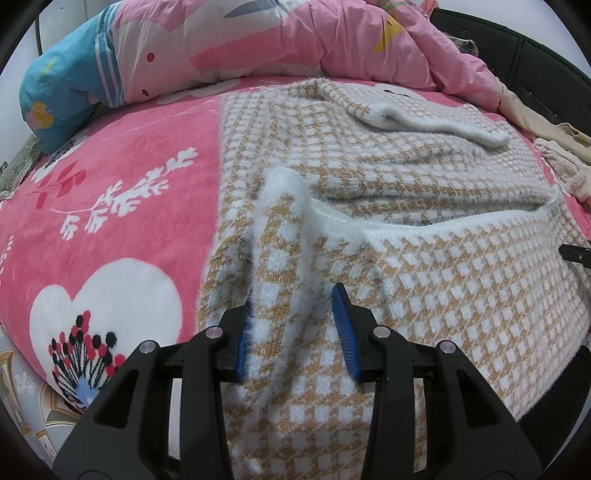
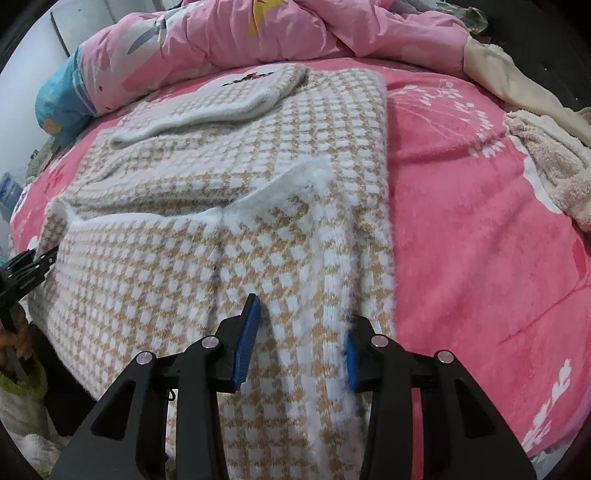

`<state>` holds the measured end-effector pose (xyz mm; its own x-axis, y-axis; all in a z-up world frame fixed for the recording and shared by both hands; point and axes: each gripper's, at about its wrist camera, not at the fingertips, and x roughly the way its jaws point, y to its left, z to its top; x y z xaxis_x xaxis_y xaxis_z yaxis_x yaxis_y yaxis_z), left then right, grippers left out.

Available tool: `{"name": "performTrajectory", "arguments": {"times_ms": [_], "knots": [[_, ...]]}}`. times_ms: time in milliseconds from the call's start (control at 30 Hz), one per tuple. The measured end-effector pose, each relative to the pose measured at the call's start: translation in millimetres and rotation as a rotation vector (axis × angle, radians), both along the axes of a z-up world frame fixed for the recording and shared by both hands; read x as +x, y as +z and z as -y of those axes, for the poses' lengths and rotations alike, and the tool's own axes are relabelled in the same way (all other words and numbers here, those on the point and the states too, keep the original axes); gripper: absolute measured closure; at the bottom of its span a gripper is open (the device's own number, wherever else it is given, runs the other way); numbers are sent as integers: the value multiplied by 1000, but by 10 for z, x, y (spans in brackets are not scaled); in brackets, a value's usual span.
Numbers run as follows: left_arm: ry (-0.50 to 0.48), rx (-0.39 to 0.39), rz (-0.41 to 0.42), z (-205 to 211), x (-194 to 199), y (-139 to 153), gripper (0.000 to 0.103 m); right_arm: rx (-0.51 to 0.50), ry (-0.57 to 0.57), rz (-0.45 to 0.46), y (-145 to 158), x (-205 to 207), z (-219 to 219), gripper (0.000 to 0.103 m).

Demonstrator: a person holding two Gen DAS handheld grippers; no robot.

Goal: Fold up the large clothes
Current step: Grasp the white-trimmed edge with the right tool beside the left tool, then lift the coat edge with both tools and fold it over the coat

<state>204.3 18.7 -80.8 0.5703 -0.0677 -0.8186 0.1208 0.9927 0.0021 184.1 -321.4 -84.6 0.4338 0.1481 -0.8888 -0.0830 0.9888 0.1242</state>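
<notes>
A fuzzy tan-and-white checked sweater lies spread on the pink bed blanket. One sleeve is folded across its far part, and its near part is doubled over along a white band. My left gripper is shut on the near left edge of the sweater, the cloth bunched up between the blue pads. My right gripper is shut on the near right edge, fuzz covering its right pad. Each gripper shows at the rim of the other view.
A rumpled pink quilt and a blue pillow lie piled along the far side of the bed. Beige fluffy cloth lies at the right. The bed's near edge drops off just below the grippers.
</notes>
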Motion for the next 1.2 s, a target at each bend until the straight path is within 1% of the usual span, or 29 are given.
{"name": "performTrajectory", "arguments": {"times_ms": [300, 733, 800, 833, 867, 933, 967, 1000, 1067, 1200], "knots": [[1, 3, 0, 9, -3, 0, 65, -25, 7, 6, 8, 25, -20, 65], [1, 5, 2, 5, 0, -2, 65, -25, 4, 9, -2, 17, -39, 65], [2, 3, 4, 8, -2, -1, 65, -35, 0, 15, 10, -9, -51, 65], [2, 1, 7, 6, -9, 2, 65, -56, -1, 24, 28, -34, -84, 67], [0, -5, 19, -12, -24, 15, 67, -76, 1, 36, 47, -55, -116, 70], [-5, -7, 45, -20, -75, 39, 74, -135, 2, 69, 115, -135, -212, 87], [-12, -4, 65, -35, -119, 68, 82, -153, 1, 86, 153, -178, -243, 91], [-16, -4, 79, -52, -155, 90, 88, -155, -1, 104, 203, -234, -267, 93], [-24, -30, 115, -118, -261, 184, 93, -150, -9, 135, 285, -326, -277, 94], [-48, -48, 218, -195, -531, 448, 96, -141, -45, 222, 550, -589, -274, 95]]}}
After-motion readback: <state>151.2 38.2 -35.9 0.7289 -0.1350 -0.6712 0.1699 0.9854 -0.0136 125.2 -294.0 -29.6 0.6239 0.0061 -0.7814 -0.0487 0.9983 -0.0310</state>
